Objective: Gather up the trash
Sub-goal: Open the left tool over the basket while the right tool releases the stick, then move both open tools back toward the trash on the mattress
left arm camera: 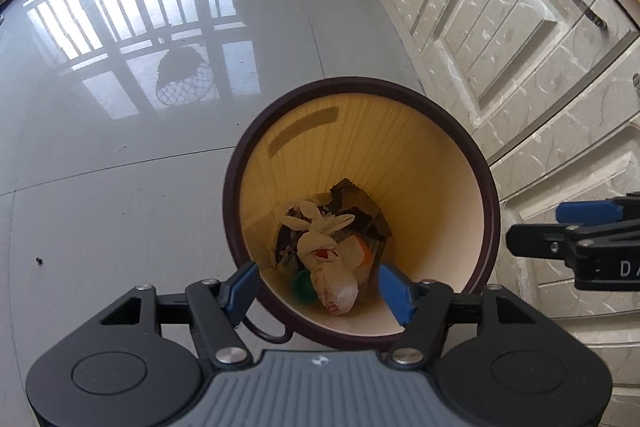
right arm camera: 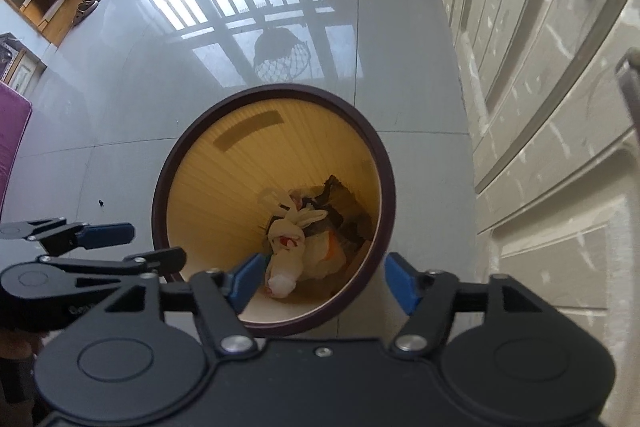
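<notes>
Left wrist view: both grippers, left [left arm camera: 316, 287] and right [right arm camera: 326, 281], fingers parted and empty above round brown-rimmed yellow plastic bin [left arm camera: 440, 163] containing tied white plastic bag [left arm camera: 332, 279].

Right gripper [right arm camera: 324, 281] open, empty, above round bin [right arm camera: 378, 163]. Tied white bag [right arm camera: 288, 263] inside among wrappers. Left gripper [right arm camera: 120, 247] near left. Cabinets [right arm camera: 540, 107] right.

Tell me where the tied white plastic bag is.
The tied white plastic bag lies at the bottom of the round bin, among other trash, in both wrist views; white cabinets stand to the right.
</notes>
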Motion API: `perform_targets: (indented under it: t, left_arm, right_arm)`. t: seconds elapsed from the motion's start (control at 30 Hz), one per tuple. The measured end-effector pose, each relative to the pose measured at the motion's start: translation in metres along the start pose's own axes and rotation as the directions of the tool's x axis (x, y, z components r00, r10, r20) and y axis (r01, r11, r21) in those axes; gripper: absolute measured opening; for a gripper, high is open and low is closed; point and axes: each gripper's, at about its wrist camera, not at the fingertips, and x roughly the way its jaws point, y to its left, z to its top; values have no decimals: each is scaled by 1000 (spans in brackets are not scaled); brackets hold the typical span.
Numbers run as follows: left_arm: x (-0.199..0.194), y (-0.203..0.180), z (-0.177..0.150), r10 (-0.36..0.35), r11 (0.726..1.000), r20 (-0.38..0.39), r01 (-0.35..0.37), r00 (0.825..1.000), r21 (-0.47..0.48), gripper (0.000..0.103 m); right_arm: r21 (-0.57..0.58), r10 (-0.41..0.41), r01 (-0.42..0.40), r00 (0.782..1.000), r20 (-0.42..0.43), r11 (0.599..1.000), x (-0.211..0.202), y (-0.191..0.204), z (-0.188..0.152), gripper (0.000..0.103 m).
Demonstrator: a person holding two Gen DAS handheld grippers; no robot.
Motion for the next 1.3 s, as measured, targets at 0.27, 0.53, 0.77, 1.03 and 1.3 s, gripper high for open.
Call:
perform_targets:
  t: [0.27,0.53,0.77,1.03,1.3]
  left_arm:
    - [-28,6,-6,8,999,25,-7,1000,-34,89]
    - [-54,8,-18,22,997,48,-19,999,-72,102]
    - [-79,10,-26,30,994,82,-22,996,-104,103]
    - [-110,5,-32,45,994,119,-33,992,-105,103]
    - [-143,5,-40,98,989,199,-74,975,-125,103]
  right_arm:
    - [-29,-31,32,999,28,999,-25,3,-5,85]
    - [-9,-63,64,995,76,998,-55,0,-14,101]
    - [-17,-71,73,993,95,997,-78,2,-23,103]
    - [-31,-78,83,988,131,996,-103,5,-31,103]
    - [-48,-49,60,977,208,997,-131,13,-35,103]
